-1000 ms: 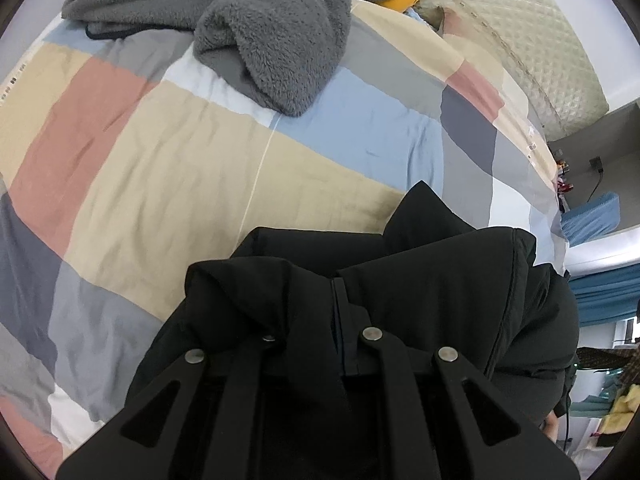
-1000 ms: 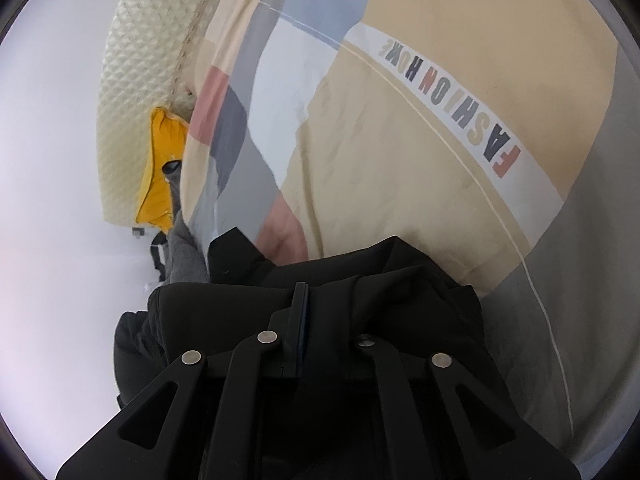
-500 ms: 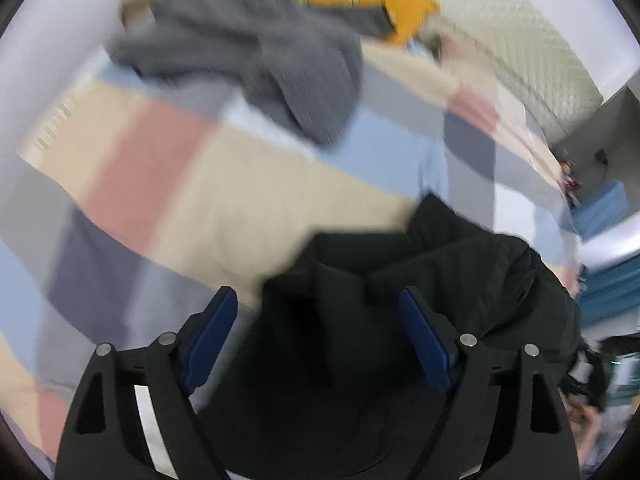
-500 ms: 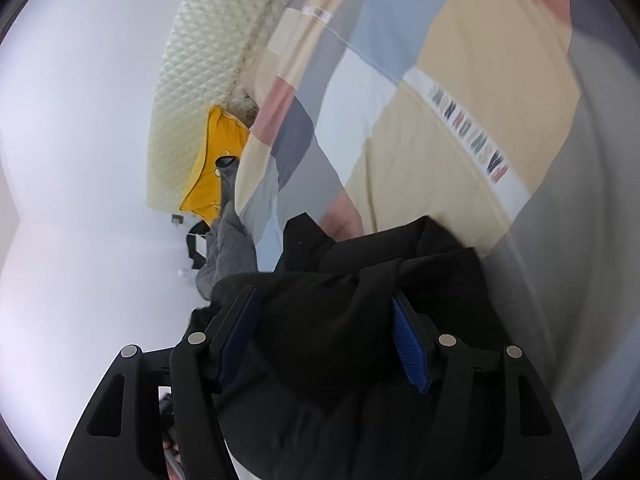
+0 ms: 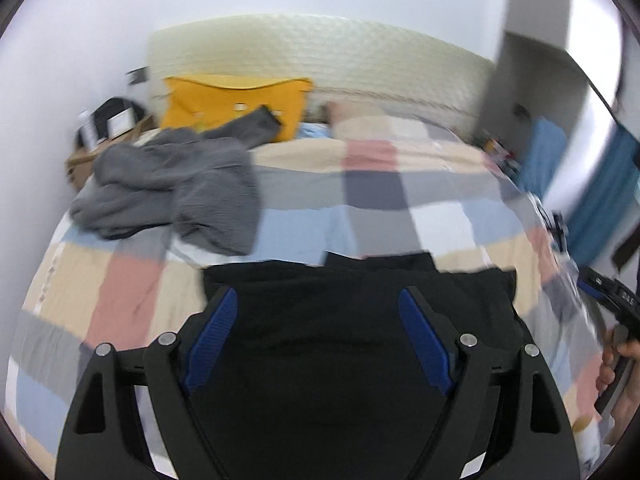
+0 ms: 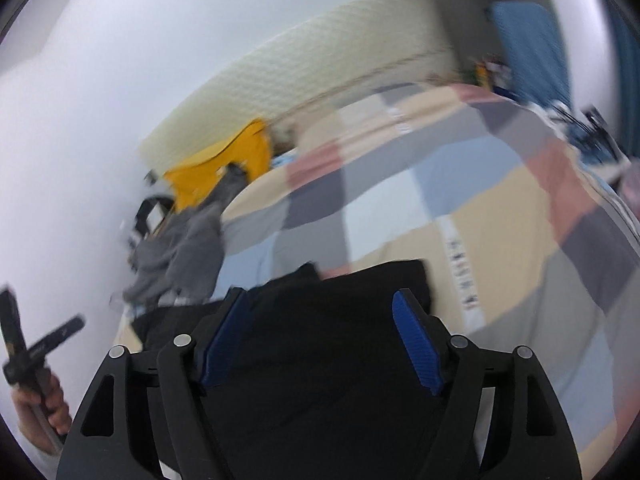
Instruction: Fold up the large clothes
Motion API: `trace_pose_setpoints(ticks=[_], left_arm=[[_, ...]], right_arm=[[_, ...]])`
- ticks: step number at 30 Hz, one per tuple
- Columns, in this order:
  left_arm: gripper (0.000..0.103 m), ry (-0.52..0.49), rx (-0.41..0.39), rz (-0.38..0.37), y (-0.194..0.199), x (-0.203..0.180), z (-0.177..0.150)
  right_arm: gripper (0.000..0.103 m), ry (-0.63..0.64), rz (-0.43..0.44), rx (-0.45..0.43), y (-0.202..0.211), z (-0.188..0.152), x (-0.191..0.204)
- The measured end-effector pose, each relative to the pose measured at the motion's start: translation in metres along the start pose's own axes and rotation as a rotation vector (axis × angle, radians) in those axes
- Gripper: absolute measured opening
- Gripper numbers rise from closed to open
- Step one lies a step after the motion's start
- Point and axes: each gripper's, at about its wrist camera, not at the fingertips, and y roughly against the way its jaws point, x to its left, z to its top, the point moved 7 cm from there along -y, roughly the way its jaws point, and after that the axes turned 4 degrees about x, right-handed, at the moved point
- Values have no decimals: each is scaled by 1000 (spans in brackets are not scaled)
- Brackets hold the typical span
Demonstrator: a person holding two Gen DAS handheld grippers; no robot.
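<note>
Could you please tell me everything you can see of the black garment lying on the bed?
The black garment is a dark, matte, soft-looking fabric piece, folded into a compact, roughly rectangular bundle with a fairly straight far edge and a small flap sticking up there. It lies flat on the patchwork bedcover, near the bed's closer end, apart from the grey fleece garment farther back. Both views are blurred, so seams and fastenings cannot be made out. No tool grips it.

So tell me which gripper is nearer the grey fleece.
Left. Left gripper: grey fleece just ahead-left. Right gripper, jaws opening with nothing between them, above the black garment: farther off.
</note>
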Motion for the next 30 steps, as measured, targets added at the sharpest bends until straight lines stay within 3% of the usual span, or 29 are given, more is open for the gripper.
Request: trace_pose_setpoints(ticks=[6, 11, 13, 24, 30], left_arm=[[83, -99, 47, 55, -59, -39, -8], [83, -127, 90, 117, -104, -41, -28], [83, -119, 116, 131, -124, -36, -35], [84, -95, 108, 159, -168, -36, -28], [84, -122, 106, 183, -176, -39, -30]], right_arm=[[74, 140, -7, 74, -63, -36, 43], [75, 170, -64, 135, -115, -57, 33], [83, 169, -71, 142, -132, -60, 26], [97, 156, -106, 160, -180, -50, 14], [98, 169, -122, 161, -190, -51, 12]])
